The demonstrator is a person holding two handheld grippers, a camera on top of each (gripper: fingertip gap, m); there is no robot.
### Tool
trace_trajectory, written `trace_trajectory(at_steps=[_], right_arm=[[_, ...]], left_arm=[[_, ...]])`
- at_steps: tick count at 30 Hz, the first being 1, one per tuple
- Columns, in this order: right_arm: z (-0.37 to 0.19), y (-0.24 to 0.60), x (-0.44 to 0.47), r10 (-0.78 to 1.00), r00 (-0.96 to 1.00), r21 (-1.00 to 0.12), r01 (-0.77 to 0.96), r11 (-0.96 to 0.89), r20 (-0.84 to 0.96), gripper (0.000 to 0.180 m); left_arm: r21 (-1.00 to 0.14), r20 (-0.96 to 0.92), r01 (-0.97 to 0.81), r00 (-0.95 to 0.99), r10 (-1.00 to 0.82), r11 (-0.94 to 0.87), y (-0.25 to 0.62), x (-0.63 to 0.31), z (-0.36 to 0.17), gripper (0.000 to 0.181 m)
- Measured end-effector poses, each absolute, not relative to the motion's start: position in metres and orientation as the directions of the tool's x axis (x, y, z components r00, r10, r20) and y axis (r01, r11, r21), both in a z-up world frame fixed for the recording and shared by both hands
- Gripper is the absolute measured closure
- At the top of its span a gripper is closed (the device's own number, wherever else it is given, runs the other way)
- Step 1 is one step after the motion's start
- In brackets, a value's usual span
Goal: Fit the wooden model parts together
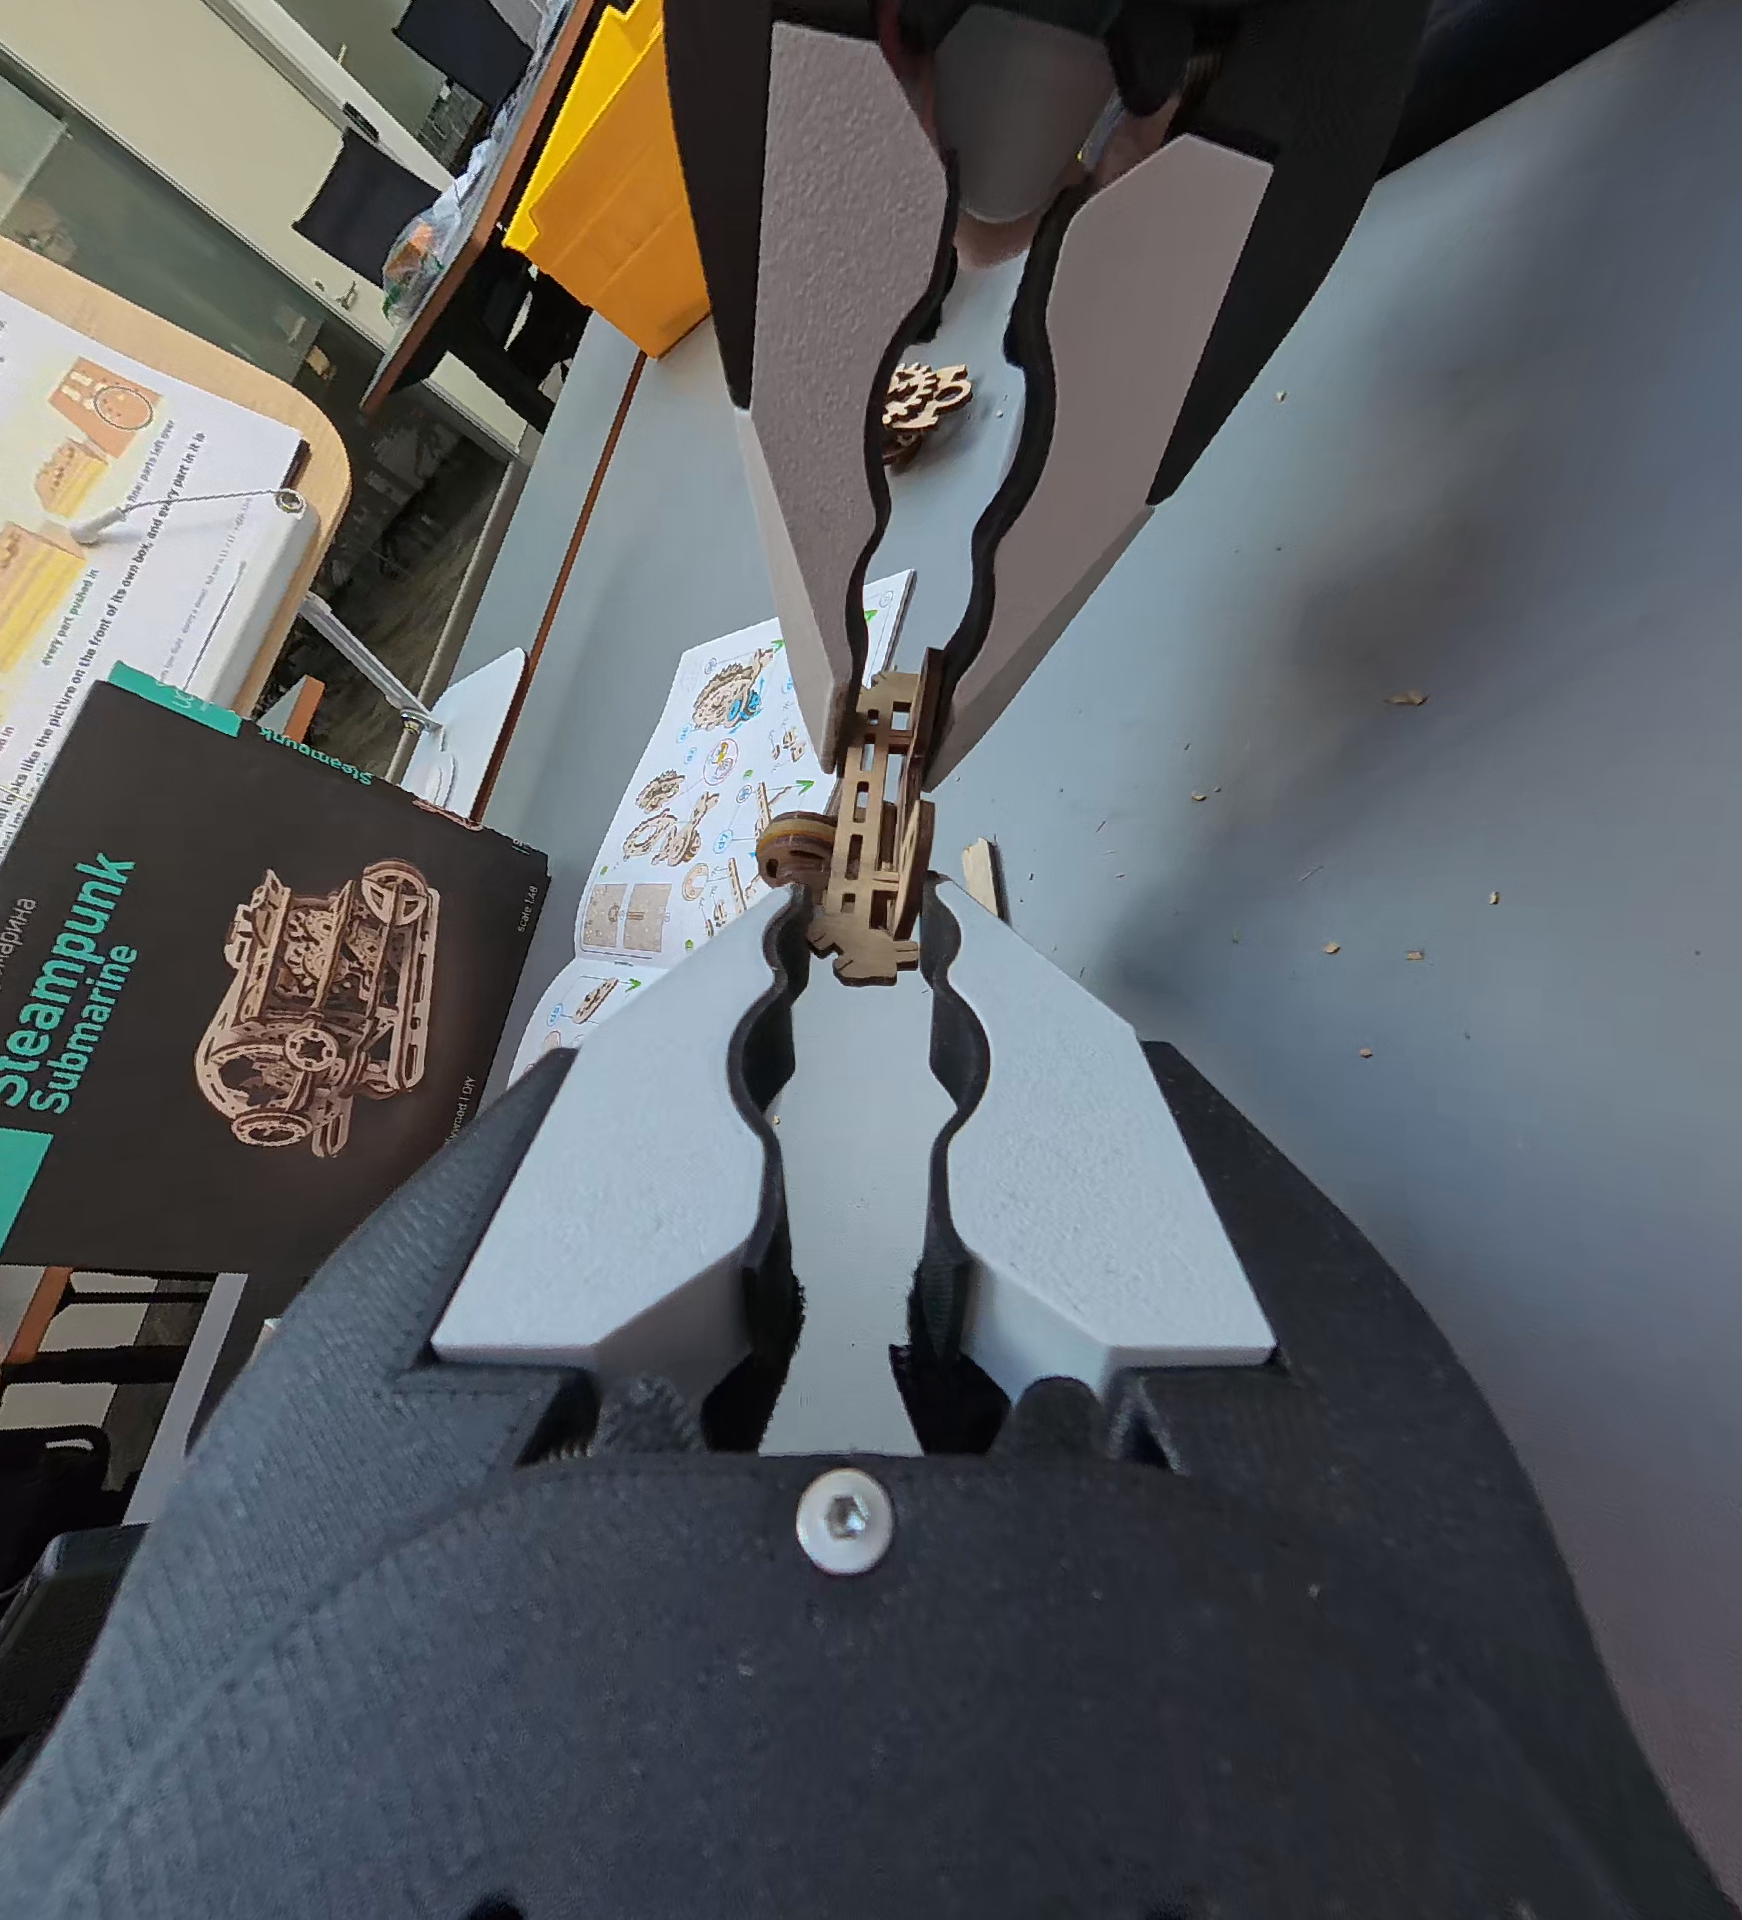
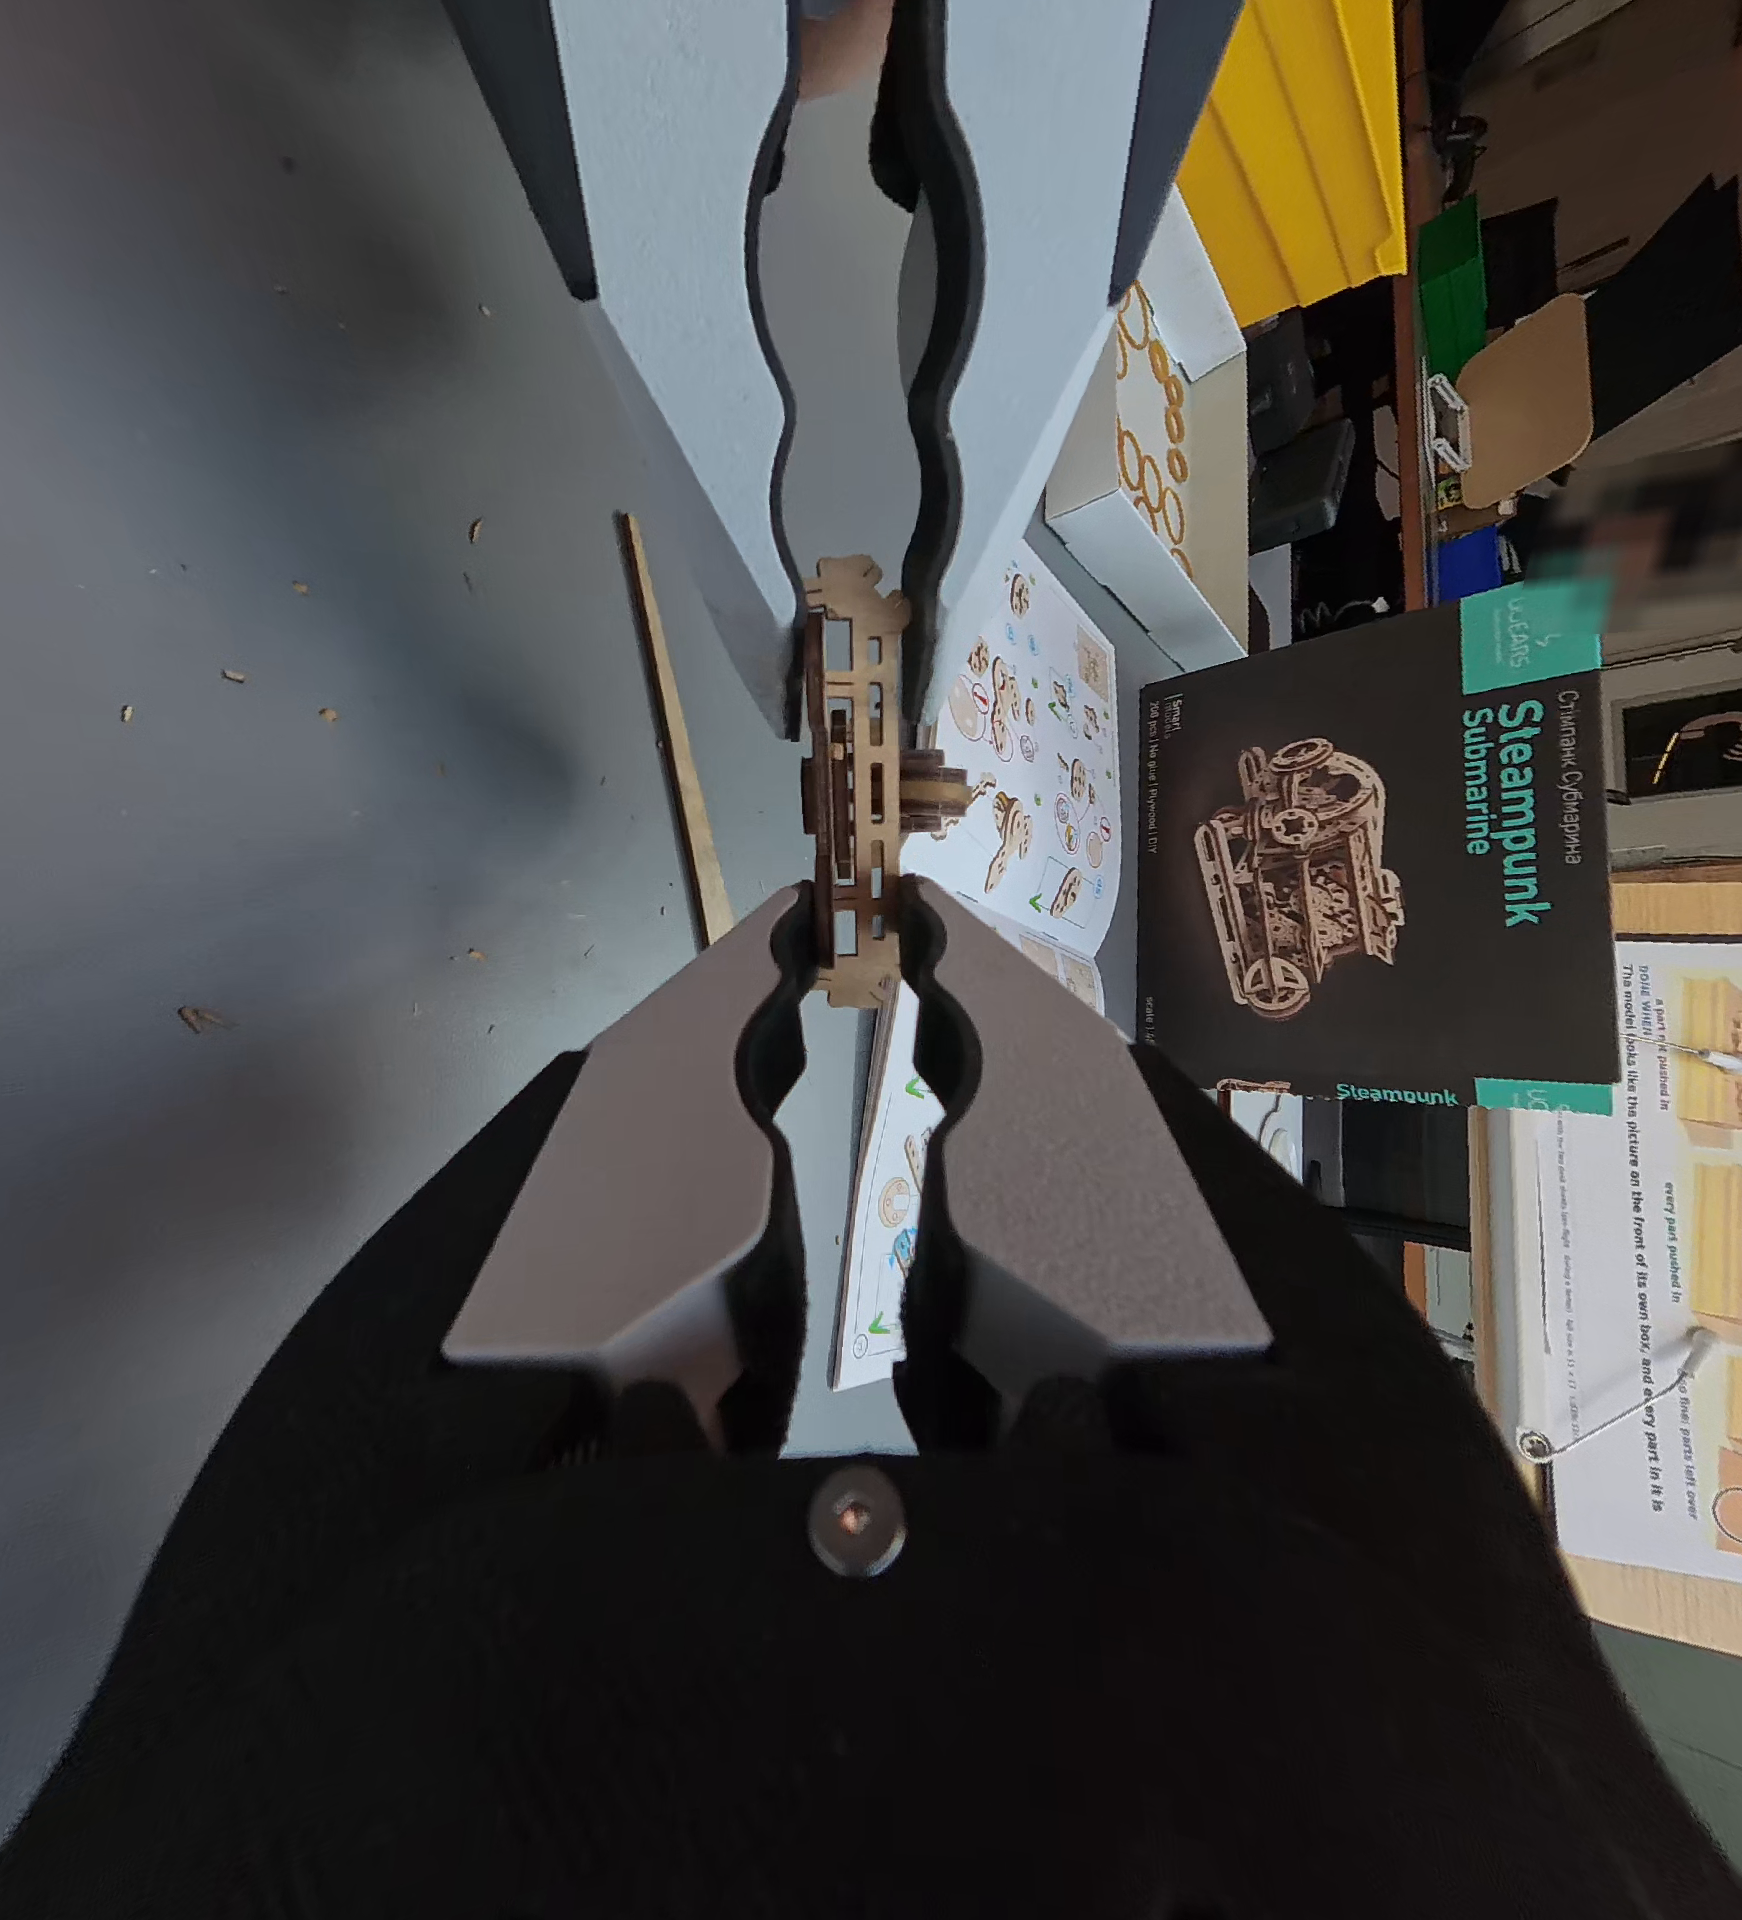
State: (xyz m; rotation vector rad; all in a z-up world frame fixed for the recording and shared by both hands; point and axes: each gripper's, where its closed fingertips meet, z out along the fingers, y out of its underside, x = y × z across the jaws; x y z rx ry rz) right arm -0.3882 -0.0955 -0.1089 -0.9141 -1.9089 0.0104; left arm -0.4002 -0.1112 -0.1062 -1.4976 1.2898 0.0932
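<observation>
A black box [image 1: 212,987] with teal bands carries printed lettering and a picture of a wooden machine, and it stands at nine o'clock in the left wrist view and at three o'clock in the right wrist view; behind it a pale instruction sheet [image 1: 67,540] with text and drawings of wooden blocks hangs on a board; one open instruction booklet [image 1: 701,790] of diagrams lies on the grey counter [image 1: 1469,935], which is scattered with small wood chips; one thin wooden strip [image 2: 675,727] lies on it at ten o'clock in the right wrist view; a loose wooden gear piece [image 1: 924,400] lies farther off at twelve o'clock; yellow bins [image 1: 618,177] and dark office clutter fill the room beyond.

The wooden model part [image 1: 872,831], a slotted frame with a small round piece on its side, hangs above the counter between two tools; the left tool [image 1: 862,920] is clenched on its lower end; the right tool [image 2: 851,925] grasps its opposite end.
</observation>
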Motion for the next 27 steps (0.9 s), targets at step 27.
trace_trajectory(at_steps=[27], right_arm=[[-0.095,-0.090,-0.391,0.488,-0.167,-0.294,0.620,0.728,0.856,0.166]], left_arm=[[-0.730,-0.593,-0.658,0.477,-0.648,0.185,-0.111,-0.398,-0.093,0.156]])
